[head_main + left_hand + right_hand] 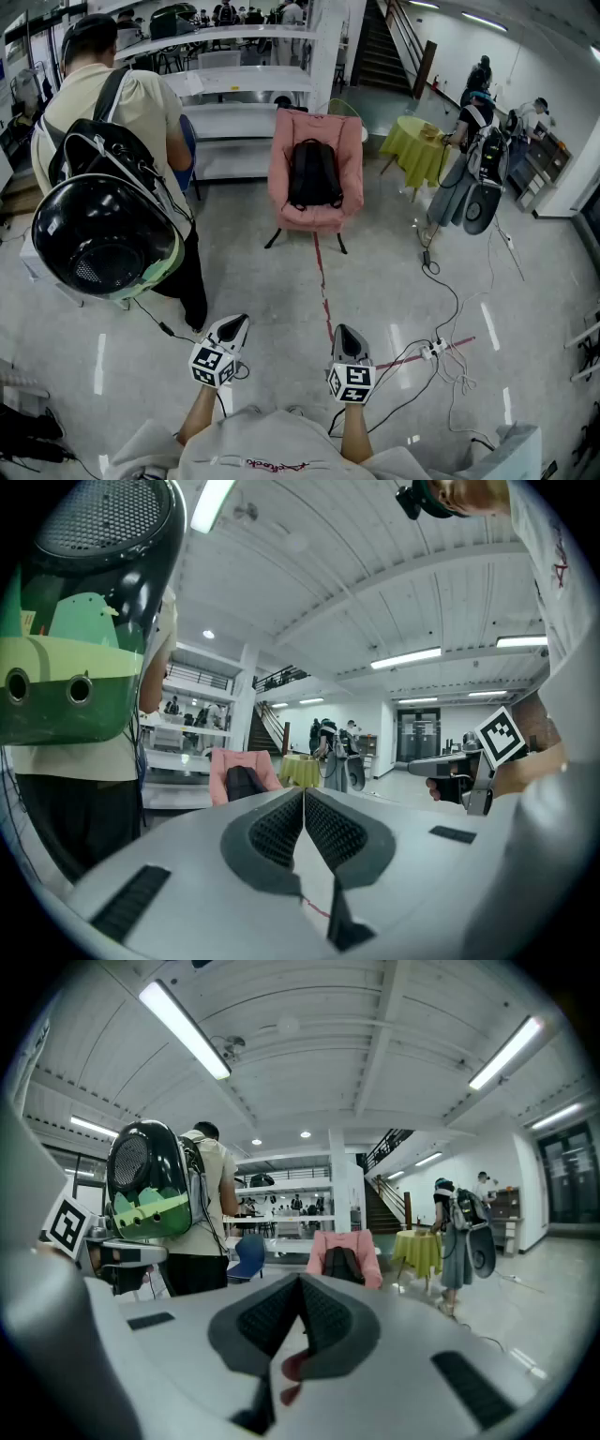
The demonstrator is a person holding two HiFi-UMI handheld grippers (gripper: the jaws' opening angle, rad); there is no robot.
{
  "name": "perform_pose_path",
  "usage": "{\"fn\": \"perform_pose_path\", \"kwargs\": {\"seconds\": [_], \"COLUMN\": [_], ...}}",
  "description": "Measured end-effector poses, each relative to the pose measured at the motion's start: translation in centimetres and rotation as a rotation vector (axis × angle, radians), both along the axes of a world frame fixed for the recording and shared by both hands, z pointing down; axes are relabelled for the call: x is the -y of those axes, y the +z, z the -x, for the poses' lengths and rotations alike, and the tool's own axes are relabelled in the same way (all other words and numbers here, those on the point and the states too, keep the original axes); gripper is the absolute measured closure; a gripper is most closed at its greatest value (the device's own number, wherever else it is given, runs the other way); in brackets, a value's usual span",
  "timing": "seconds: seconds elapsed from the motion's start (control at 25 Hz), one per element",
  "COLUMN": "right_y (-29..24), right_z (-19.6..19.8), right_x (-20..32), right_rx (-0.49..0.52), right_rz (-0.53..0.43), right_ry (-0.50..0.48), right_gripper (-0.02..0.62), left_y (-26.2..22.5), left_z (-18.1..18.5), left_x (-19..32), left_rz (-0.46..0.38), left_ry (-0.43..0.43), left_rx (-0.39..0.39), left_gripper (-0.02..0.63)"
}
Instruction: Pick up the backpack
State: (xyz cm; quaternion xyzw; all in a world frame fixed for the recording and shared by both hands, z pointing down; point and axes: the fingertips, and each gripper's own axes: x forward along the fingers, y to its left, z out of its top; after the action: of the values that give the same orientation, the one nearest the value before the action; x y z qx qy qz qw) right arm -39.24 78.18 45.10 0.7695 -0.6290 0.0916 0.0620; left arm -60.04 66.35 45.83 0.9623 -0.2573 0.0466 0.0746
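**Black backpack on a pink armchair, both grippers closed and empty**

A black backpack is seen upright on the seat of a pink armchair, leaned against its back, at the far side of a pale floor. The left gripper and the right gripper are held side by side low in the head view, well apart from the armchair and pointed toward it. The jaws of each are pressed together, with nothing between them. A person is seen standing at the left.
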Motion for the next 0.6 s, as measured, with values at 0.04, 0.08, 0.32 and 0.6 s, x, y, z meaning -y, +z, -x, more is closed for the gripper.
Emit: {"fn": "perform_pose_path", "kwargs": {"seconds": [0.04,0.08,0.32,0.6], "right_y": [0.4,0.7,2.2,0.4], "right_z": [-0.3,-0.6,-2.0,-4.7], "right_x": [-0.4,-0.7,-1.3,-0.1], "right_rx": [0.0,0.0,0.001,0.028], "right_rz": [-0.003,-0.006,-0.009,-0.02], "right_ry": [-0.001,-0.002,-0.011,-0.028], "right_gripper": [0.577,0.577,0.577,0.577], "left_y": [0.4,0.8,2.3,0.3], "left_z": [-0.3,-0.5,-2.0,-4.7], "left_x": [-0.4,-0.7,-1.4,-0.2], "left_rz": [-0.001,-0.002,-0.002,0.01], "left_ry": [-0.002,-0.005,-0.018,-0.034], "left_rx": [-0.002,-0.005,-0.006,-0.012], "left_gripper": [0.591,0.591,0.591,0.591]}}
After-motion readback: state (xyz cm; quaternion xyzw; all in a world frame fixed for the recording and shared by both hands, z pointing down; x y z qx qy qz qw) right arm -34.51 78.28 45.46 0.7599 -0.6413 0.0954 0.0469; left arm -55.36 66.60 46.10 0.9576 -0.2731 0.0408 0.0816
